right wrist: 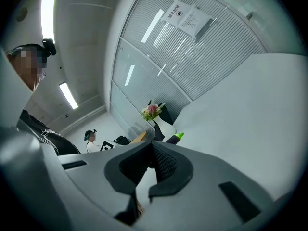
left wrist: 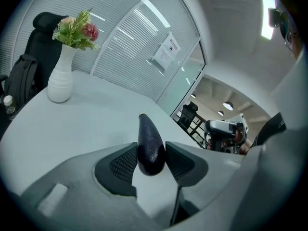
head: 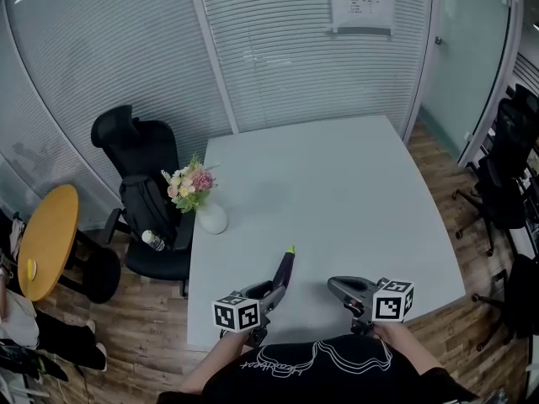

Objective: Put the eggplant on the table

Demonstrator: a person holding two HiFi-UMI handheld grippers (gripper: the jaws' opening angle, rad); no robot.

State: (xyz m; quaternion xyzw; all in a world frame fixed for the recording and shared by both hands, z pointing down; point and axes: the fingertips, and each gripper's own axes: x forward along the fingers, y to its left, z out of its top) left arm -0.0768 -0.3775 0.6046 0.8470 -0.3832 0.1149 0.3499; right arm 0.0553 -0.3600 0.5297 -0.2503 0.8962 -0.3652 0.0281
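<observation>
Where the left tongs (left wrist: 151,154) close on the eggplant (left wrist: 149,136), both ribbed black pads press against its flanks at the rounded blunt end. The jaws stand fairly wide apart because the fruit fills the gap. The eggplant is dark purple, glossy and smooth, tapering to a green stem tip that points away from the person. It is held over the near part of the worktop (head: 337,192), and contact with the surface cannot be confirmed. The right tongs (right wrist: 152,147) sit just beside it to the right, pads drawn together at the tips with nothing between them. Each tongs body is moulded grey plastic and carries a cube with square black-and-white markers. The worktop is a pale, matte, flat slab with rounded corners. Near its left edge stands a white vase (head: 212,219), smooth, with a bulbous base and a narrow neck. It contains a bunch of pink and cream flowers (head: 190,183) with green leaves. A black office chair (head: 139,158) beside the worktop carries a black backpack (head: 150,210) with a bottle (head: 153,241) at its side.
</observation>
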